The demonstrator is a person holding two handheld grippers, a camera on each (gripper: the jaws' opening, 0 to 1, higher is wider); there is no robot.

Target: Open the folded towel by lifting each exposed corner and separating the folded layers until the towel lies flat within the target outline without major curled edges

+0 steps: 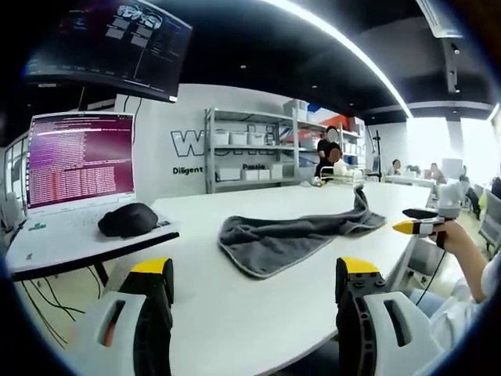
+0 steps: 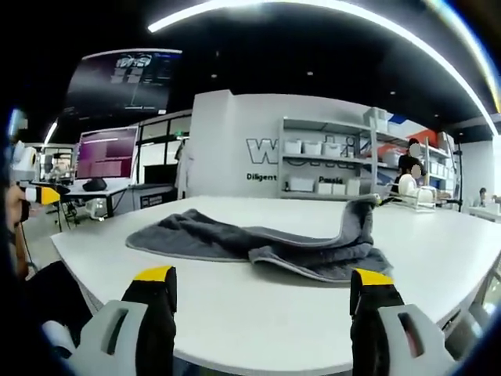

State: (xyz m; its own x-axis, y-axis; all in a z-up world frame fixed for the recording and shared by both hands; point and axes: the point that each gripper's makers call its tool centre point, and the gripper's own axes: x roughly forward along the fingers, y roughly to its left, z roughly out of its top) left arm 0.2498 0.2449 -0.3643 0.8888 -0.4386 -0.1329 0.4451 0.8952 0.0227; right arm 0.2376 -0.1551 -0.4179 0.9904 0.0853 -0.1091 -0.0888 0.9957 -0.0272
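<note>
A dark grey towel (image 1: 286, 239) lies rumpled on the white table (image 1: 235, 313), partly folded over itself, with one end humped up at its far right. My left gripper (image 1: 254, 270) is open, short of the towel's near edge, nothing between its yellow-tipped fingers (image 1: 153, 268). In the right gripper view the same towel (image 2: 250, 239) stretches across the table (image 2: 258, 313), a fold standing up at its right. My right gripper (image 2: 264, 278) is open and empty, a little short of the towel. The right gripper (image 1: 423, 225) also appears at the right of the left gripper view, held in a hand.
A laptop (image 1: 74, 160) with a lit purple screen and a black pouch (image 1: 127, 219) sit on a side desk at left. A monitor (image 1: 109, 39) hangs above. Shelves (image 1: 258, 149) with white boxes stand behind the table, a person (image 1: 329, 153) beside them.
</note>
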